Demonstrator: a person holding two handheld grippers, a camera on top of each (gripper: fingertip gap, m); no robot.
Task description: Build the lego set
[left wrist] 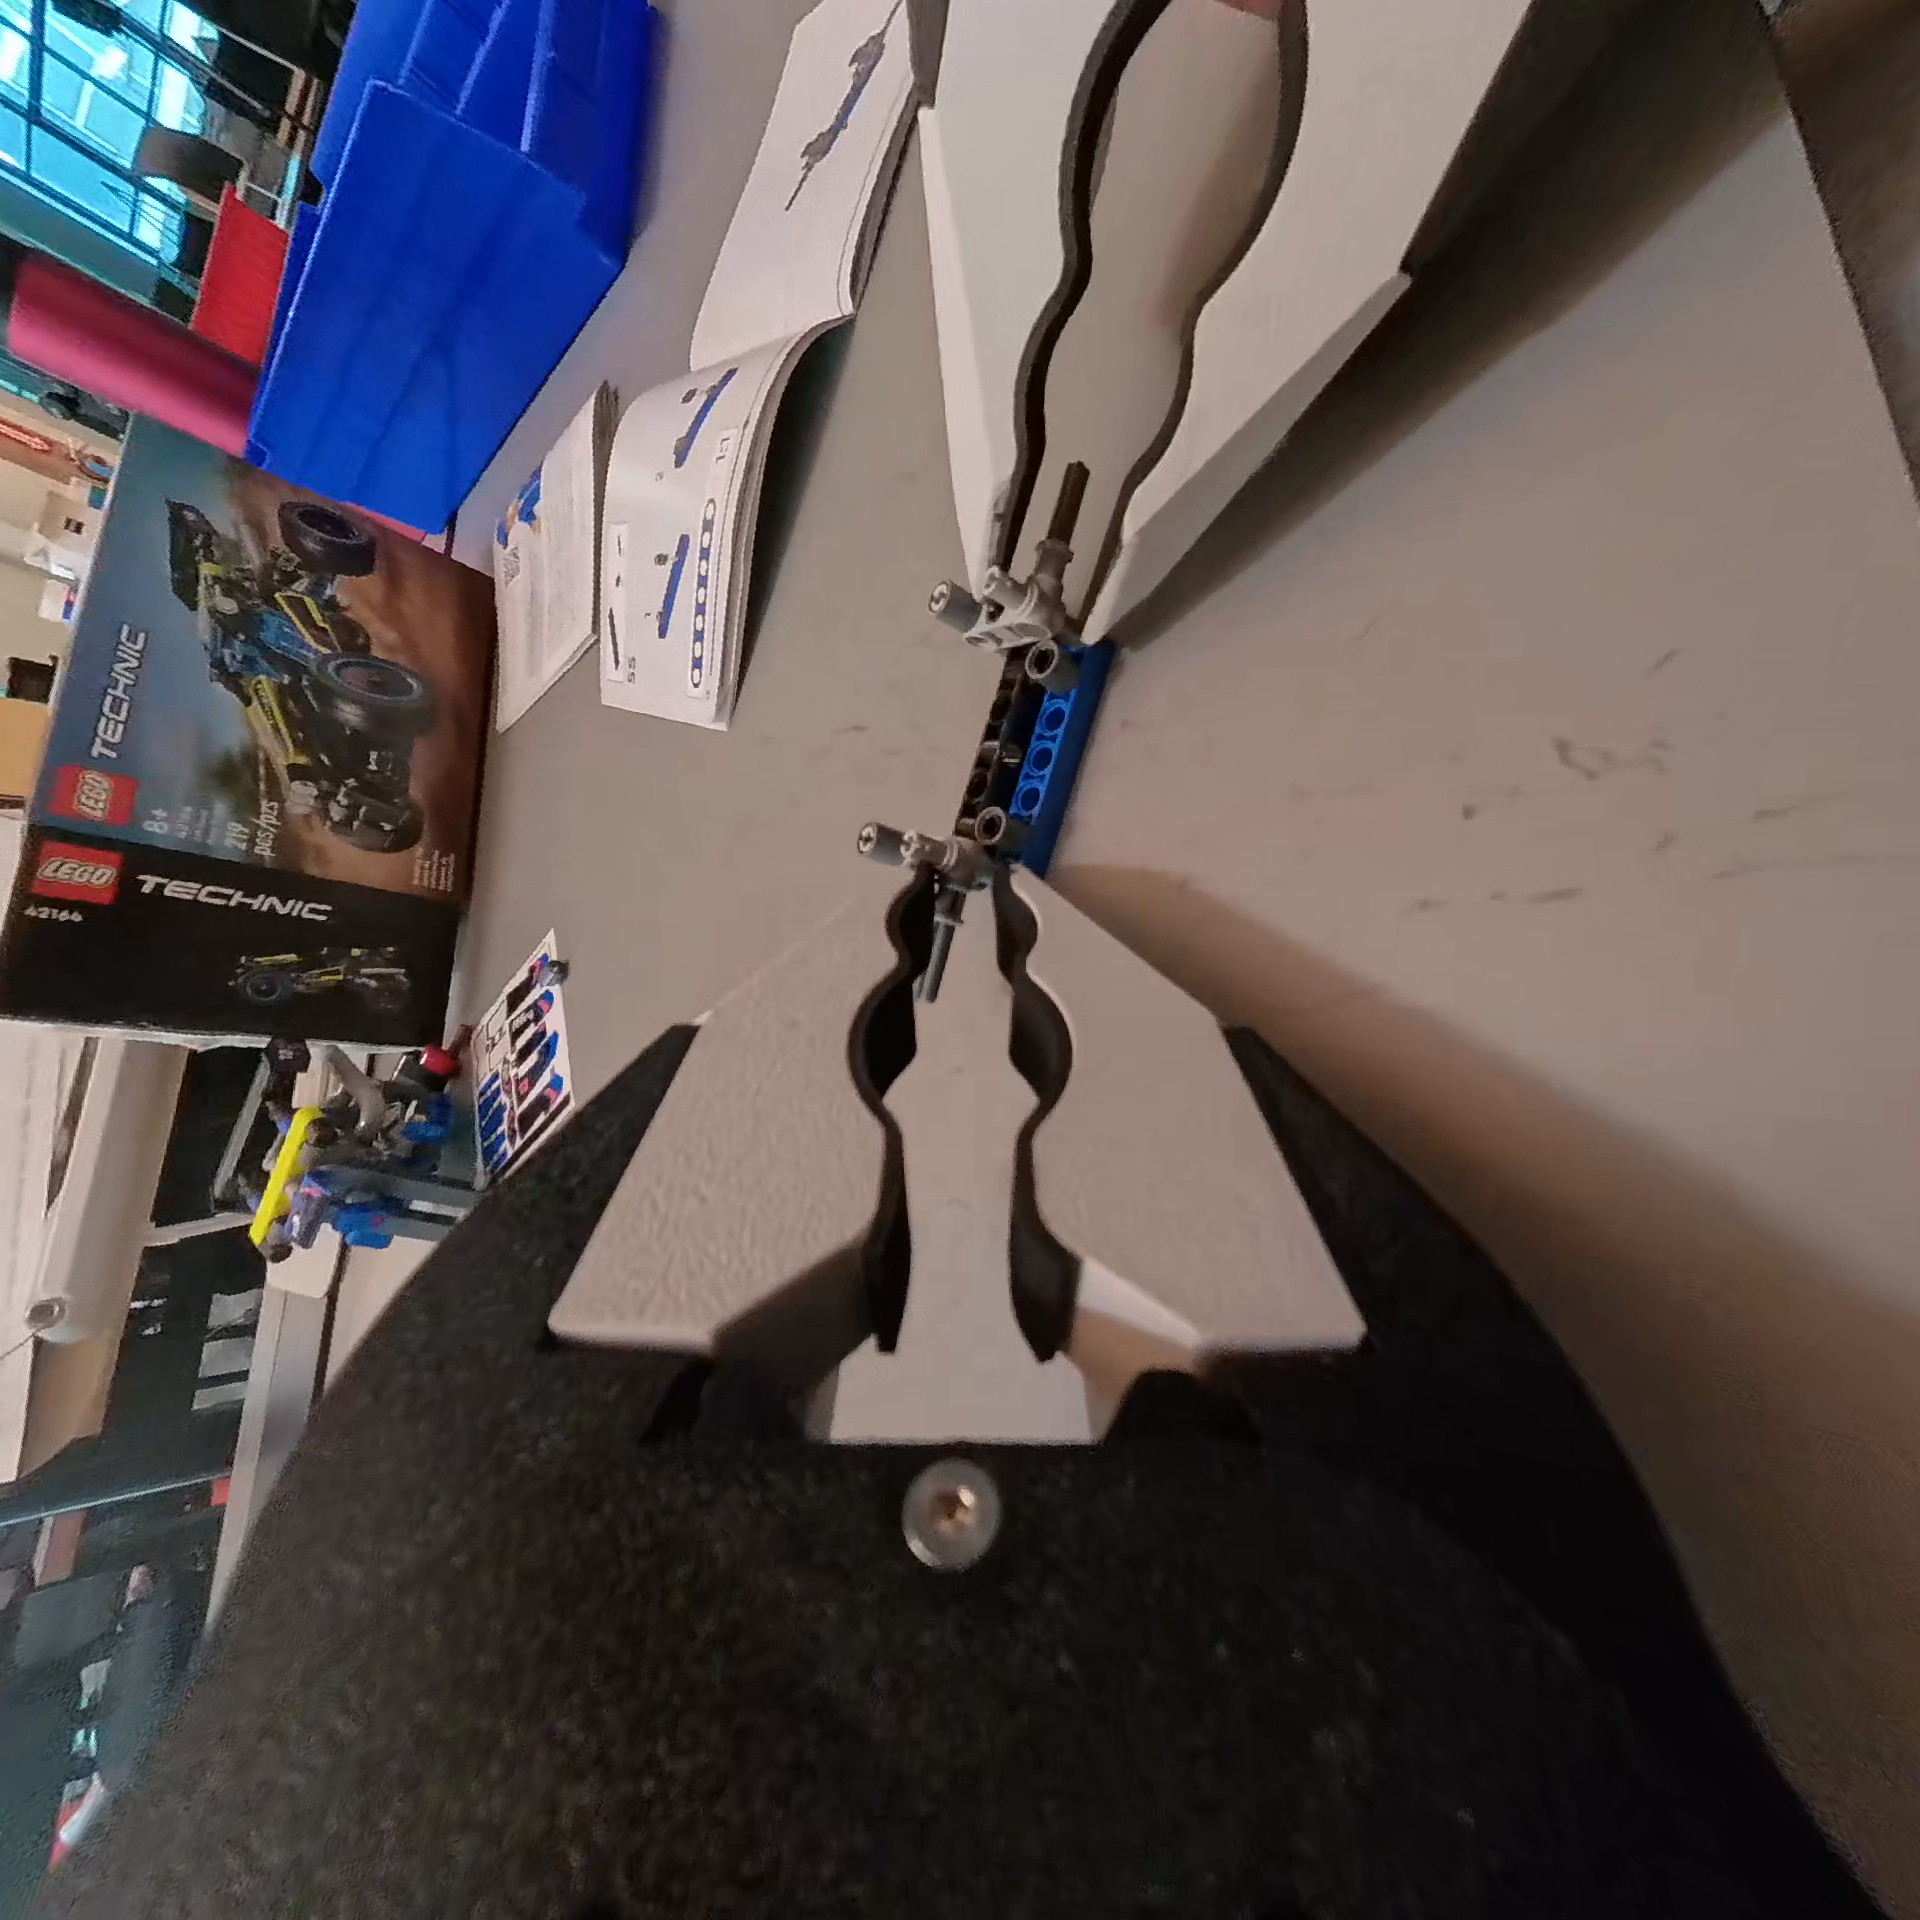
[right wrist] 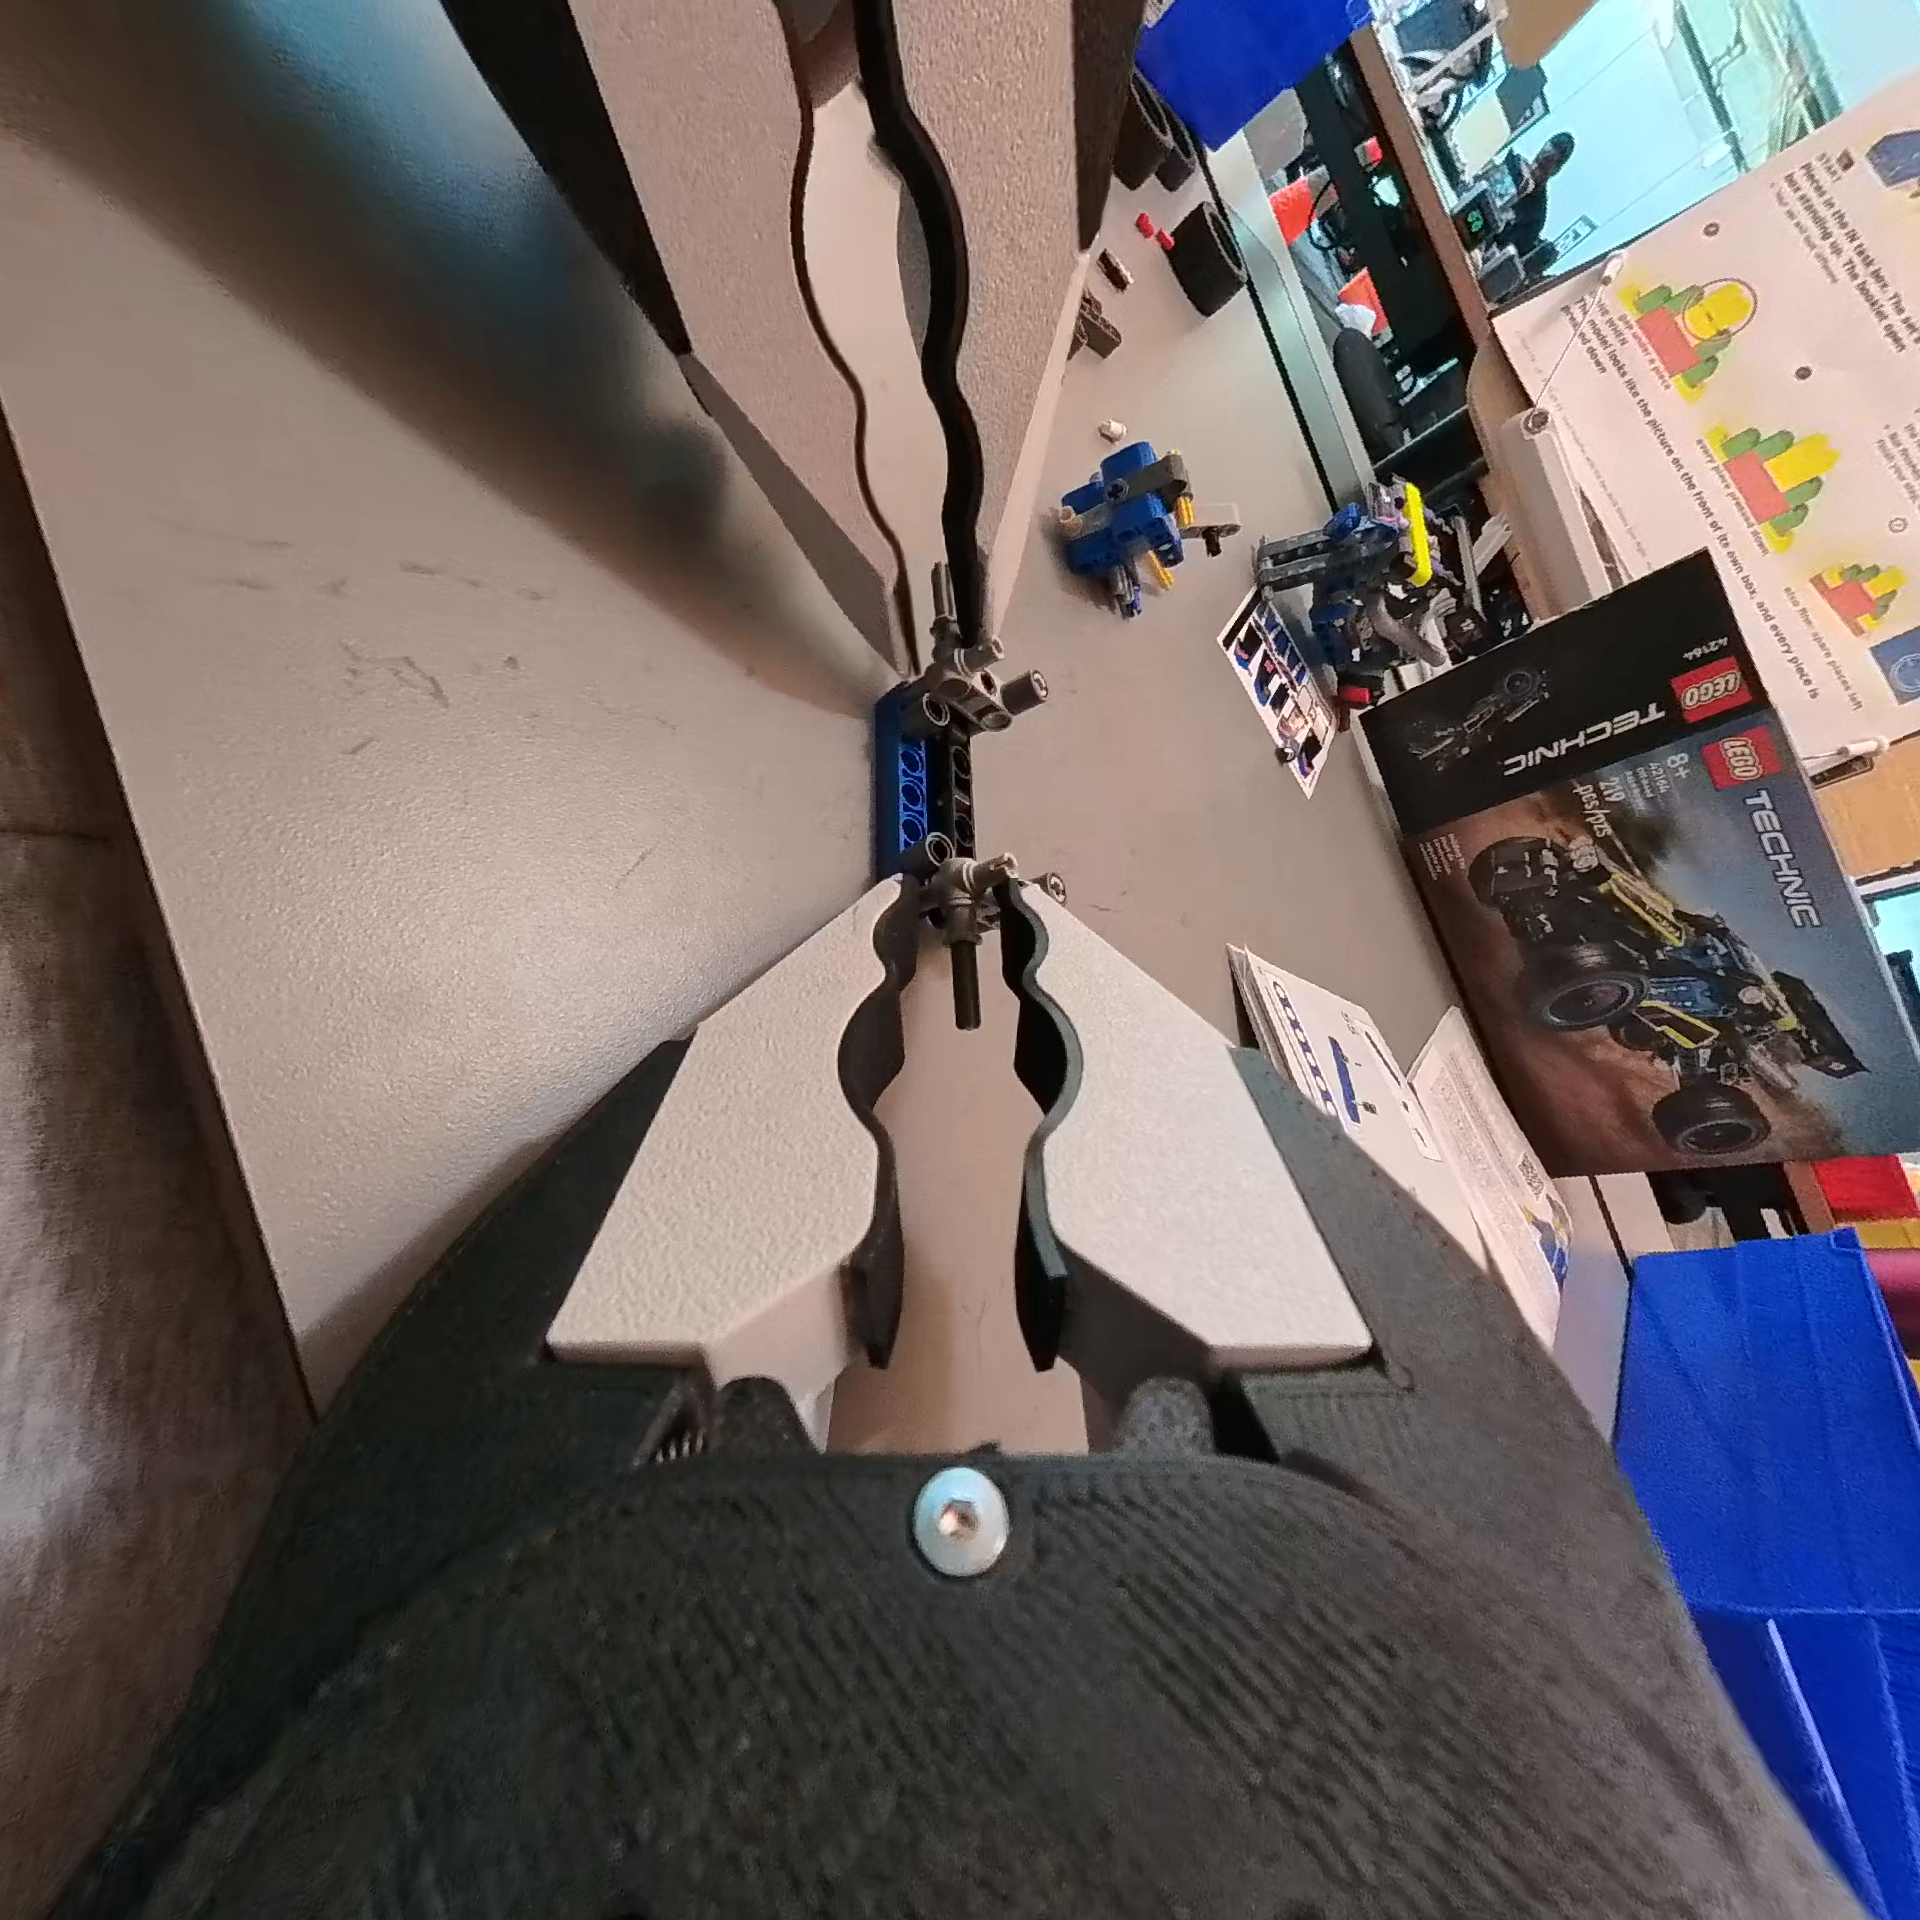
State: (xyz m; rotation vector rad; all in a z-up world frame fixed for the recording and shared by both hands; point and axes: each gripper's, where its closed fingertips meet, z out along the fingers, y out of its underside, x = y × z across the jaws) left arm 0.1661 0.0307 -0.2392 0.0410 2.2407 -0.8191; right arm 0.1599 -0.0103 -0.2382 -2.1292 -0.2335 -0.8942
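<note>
Two grippers met end to end over a grey tabletop (left wrist: 1455,727), each clamped on one end of the same small lego assembly (left wrist: 1023,748). The assembly: a blue holed beam (left wrist: 1055,758) lying against a black beam, with a grey connector and pins at each end. It sat between the two sets of fingertips, its blue beam low against the tabletop; contact with the surface could not be confirmed.

Left gripper (left wrist: 951,894): fingers drawn in narrow on the grey connector (left wrist: 961,857) at the near end, a thin grey axle running back between the pads. Right gripper (right wrist: 961,899): fingers likewise pinched on the grey connector (right wrist: 961,883) at its own end, a black axle (right wrist: 966,987) pointing back toward the camera. In the left wrist view the right gripper (left wrist: 1039,582) showed at the far end; in the right wrist view the left gripper (right wrist: 956,644) likewise.

Elsewhere on the tabletop: the open instruction booklet (left wrist: 686,540), the set's box (left wrist: 260,727) standing beside it, a sticker sheet (left wrist: 520,1060), blue bins (left wrist: 447,239). A partly built blue and yellow model (right wrist: 1361,582) sat near the box; a smaller blue sub-build (right wrist: 1127,520) lay apart from it, with black tyres (right wrist: 1210,255) further off.
</note>
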